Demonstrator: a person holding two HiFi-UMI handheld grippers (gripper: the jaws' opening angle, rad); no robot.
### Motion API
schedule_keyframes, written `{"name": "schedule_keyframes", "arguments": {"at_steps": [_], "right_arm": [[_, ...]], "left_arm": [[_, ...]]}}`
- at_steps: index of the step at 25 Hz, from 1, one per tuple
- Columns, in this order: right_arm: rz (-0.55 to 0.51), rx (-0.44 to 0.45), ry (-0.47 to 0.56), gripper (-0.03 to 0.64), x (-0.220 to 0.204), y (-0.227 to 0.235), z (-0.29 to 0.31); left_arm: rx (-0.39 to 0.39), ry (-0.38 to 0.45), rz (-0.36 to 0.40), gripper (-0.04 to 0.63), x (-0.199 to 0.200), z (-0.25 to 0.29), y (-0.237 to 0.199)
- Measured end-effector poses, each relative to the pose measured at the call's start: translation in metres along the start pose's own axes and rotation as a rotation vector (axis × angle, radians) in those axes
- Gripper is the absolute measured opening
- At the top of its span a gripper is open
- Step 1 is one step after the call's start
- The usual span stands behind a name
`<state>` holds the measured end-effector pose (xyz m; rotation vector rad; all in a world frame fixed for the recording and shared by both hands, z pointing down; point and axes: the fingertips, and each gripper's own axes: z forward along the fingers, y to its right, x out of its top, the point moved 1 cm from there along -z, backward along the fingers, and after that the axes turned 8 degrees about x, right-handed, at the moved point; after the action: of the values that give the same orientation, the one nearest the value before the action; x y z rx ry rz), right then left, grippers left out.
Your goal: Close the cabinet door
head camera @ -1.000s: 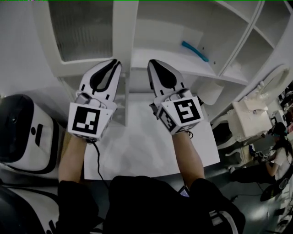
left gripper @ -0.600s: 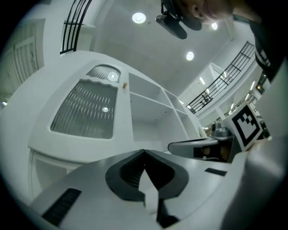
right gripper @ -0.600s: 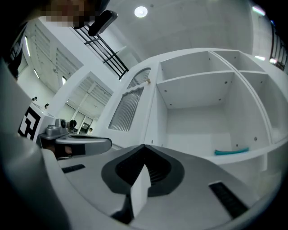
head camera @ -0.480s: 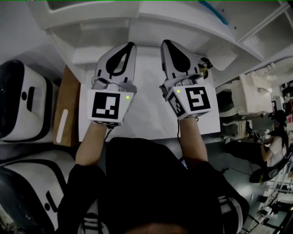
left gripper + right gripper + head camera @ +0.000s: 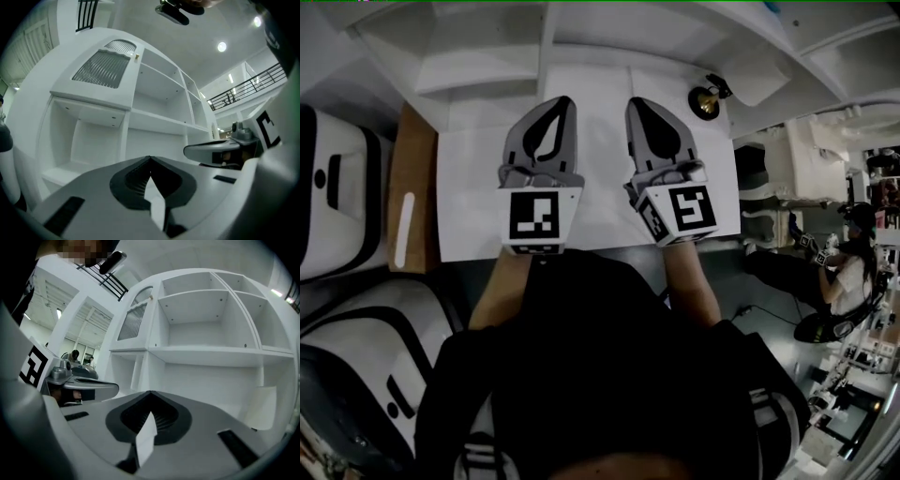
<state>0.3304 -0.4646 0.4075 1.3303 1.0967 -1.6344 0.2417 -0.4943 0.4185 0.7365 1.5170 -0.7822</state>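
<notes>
Door: the door [image 5: 100, 69] fills the upper left corner of the cabinet [image 5: 154, 119] front, above an open bay. It has ribbed glass and an arched top.
Door, state: from where the left tongs look, it lies flush in its frame with no gap showing. I'd judge it already shut.
Door, facing: its face points out into the room, toward the person. Its long axis runs upright, in line with the cabinet's posts. I can't make out the hinge side.
Left tongs: the left tongs [image 5: 564, 103] are pressed together at the tips with nothing between them. They are held level over the tabletop [image 5: 600, 202], near its far edge, tips toward the cabinet.
Right tongs: the right tongs [image 5: 635, 103] are pressed together too, and empty. They sit just beside the left pair and parallel to it, over the same far edge.
Why held so: both pairs sit low, well below the door and touching nothing. To me that reads as a rest pose, with nothing left to push.
Why shut: closed tips make a blunt nose for nudging a panel, and nothing here needs gripping.
Other: a small brass-coloured object [image 5: 708, 97] stands at the tabletop's far right corner, clear of both tongs.
</notes>
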Motion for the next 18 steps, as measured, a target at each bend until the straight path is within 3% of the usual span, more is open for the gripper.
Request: {"name": "schedule_keyframes", "arguments": {"at_steps": [4, 11, 18], "right_arm": [[0.020, 0.018, -0.016, 0.020, -0.013, -0.007, 0.002], [0.040, 0.001, -0.060, 0.020, -0.031, -0.013, 0.015], [0.038, 0.014, -0.060, 0.020, -0.033, -0.020, 0.026]], "left_arm": [[0.002, -0.045, 0.019, 0.012, -0.016, -0.002, 0.006], [-0.049, -0.069, -0.020, 0.012, -0.035, -0.002, 0.001], [-0.046, -0.106, -0.030, 0.012, -0.048, -0.006, -0.008]]}}
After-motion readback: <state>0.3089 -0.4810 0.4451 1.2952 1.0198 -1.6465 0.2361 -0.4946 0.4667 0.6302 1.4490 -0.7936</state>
